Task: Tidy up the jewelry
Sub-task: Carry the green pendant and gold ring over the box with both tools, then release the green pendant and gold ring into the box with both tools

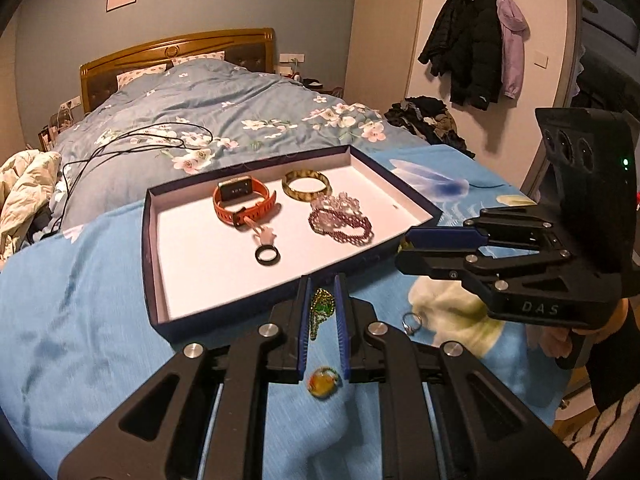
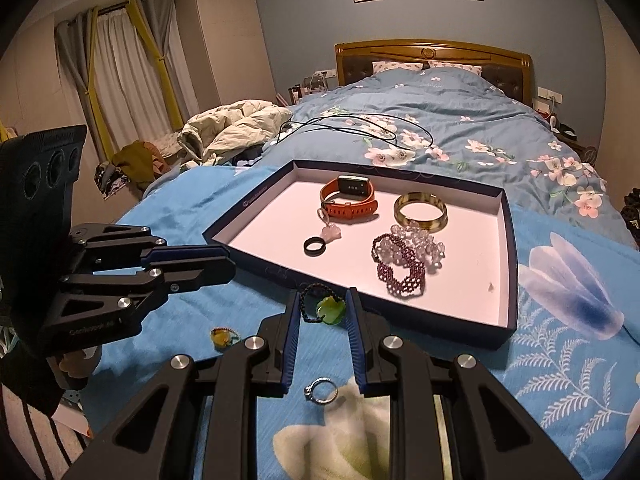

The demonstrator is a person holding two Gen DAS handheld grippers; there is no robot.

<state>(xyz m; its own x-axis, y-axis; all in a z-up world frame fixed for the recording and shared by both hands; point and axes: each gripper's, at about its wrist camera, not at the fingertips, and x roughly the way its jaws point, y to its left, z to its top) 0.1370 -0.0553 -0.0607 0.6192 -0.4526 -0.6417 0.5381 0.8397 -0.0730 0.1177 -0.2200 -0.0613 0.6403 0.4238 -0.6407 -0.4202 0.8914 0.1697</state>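
Note:
A dark blue box lid with a white inside (image 1: 192,264) (image 2: 472,248) lies on the blue bedspread. In it lie an orange watch (image 1: 244,200) (image 2: 348,198), a yellow bangle (image 1: 306,186) (image 2: 420,208), purple and clear bead bracelets (image 1: 340,220) (image 2: 404,260) and a black ring with a pink charm (image 1: 267,255) (image 2: 314,246). In front of the box lie a green pendant on a dark cord (image 1: 322,308) (image 2: 330,308), an amber ring (image 1: 323,382) (image 2: 222,338) and a silver ring (image 1: 412,322) (image 2: 322,390). My left gripper (image 1: 323,284) (image 2: 230,260) and my right gripper (image 2: 323,300) (image 1: 402,248) are both open, above the bedspread near the pendant.
The bed with a floral blue duvet (image 1: 224,112) and a black cable (image 1: 140,144) lies behind the box. Coats hang on the wall (image 1: 476,40). A pile of clothes (image 2: 232,124) sits left of the bed by the curtains.

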